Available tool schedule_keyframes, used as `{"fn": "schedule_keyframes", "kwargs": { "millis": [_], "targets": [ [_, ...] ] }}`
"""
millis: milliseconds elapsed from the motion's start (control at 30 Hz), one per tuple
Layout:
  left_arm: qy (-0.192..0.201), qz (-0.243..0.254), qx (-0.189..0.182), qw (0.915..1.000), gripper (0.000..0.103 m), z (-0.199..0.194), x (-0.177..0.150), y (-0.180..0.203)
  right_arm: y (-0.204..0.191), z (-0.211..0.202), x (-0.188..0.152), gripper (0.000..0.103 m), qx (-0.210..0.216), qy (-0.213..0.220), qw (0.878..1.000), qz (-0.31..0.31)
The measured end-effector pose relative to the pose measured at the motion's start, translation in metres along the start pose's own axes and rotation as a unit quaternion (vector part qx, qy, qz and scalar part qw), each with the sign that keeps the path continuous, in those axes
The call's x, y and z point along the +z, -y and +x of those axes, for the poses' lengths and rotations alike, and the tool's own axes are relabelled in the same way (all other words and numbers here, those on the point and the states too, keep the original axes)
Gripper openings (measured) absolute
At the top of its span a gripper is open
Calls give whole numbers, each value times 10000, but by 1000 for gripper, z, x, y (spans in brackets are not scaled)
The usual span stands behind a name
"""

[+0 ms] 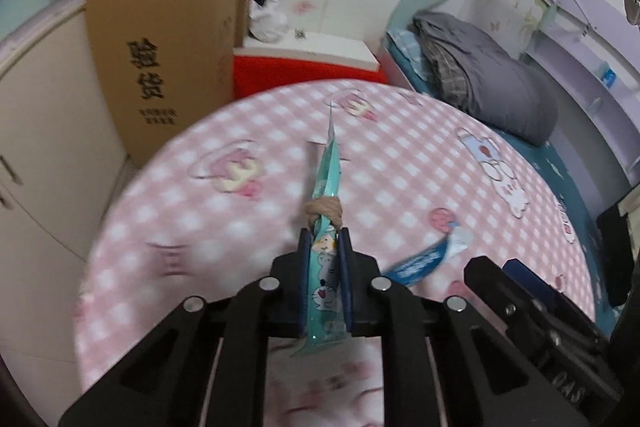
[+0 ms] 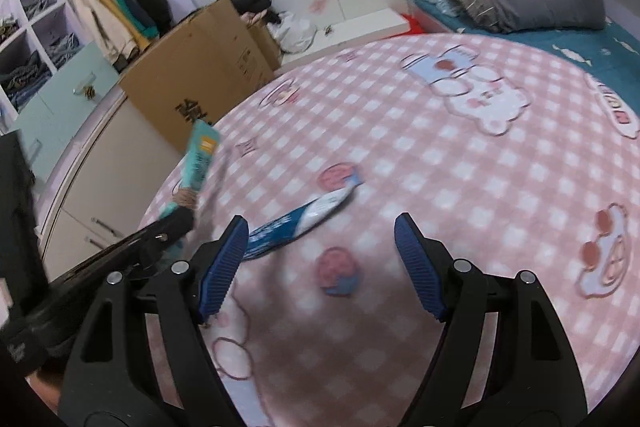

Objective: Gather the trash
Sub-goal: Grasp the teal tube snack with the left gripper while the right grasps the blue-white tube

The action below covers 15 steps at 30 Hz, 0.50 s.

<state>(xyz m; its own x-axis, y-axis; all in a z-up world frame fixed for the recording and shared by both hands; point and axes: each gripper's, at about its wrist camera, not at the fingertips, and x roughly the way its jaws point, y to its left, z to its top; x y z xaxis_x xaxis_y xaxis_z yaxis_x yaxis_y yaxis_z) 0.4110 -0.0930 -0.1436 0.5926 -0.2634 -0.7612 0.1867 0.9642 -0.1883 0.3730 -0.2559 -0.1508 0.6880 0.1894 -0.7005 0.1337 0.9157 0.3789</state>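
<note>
Closest to you in the left wrist view, your left gripper [image 1: 326,243] has its jaws clamped flat on a long teal plastic wrapper printed with cartoon cats [image 1: 326,259]. A loop of tan twine [image 1: 324,213] is tied round the wrapper just beyond the fingertips, and its pointed end sticks out ahead. It appears lifted off the round table under a pink checked cartoon cloth [image 1: 200,211], which suits carrying it away as trash.

To the right of it, a second piece of trash, a crumpled blue and white plastic wrapper [image 2: 304,221], lies flat on the cloth.

Further right, your right gripper [image 2: 320,247] hangs just above the table with its blue ribbed pads [image 2: 416,263] wide apart, holding nothing. The blue wrapper's near end sits just beside the left pad; whether they touch, you cannot tell. That wide spread looks ready to straddle the wrapper next.
</note>
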Motion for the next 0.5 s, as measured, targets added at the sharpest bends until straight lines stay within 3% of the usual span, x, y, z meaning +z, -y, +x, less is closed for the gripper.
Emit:
{"fn": "schedule_keyframes", "kwargs": {
  "millis": [200, 333, 367, 400, 433, 500],
  "targets": [
    [402, -60, 364, 9985, 12, -35, -7, -41, -27, 22, -2, 74, -211, -150, 9996, -114],
    [522, -147, 542, 9971, 12, -53, -11, -71, -47, 34, -4, 71, -596, -92, 9968, -523],
    [535, -188, 523, 9970, 12, -57, -12, -78, -50, 36, -4, 59, -683, -108, 9957, -616],
    [533, -220, 508, 9970, 12, -61, -12, -86, -53, 37, -4, 36, -669, -105, 9954, -677],
    [513, -233, 495, 9972, 12, -64, -13, -94, -56, 39, -5, 26, -547, -165, 9959, -707],
    [494, -238, 468, 9974, 12, -69, -17, -108, -63, 40, -8, 18, -574, -159, 9948, -824]
  ]
}}
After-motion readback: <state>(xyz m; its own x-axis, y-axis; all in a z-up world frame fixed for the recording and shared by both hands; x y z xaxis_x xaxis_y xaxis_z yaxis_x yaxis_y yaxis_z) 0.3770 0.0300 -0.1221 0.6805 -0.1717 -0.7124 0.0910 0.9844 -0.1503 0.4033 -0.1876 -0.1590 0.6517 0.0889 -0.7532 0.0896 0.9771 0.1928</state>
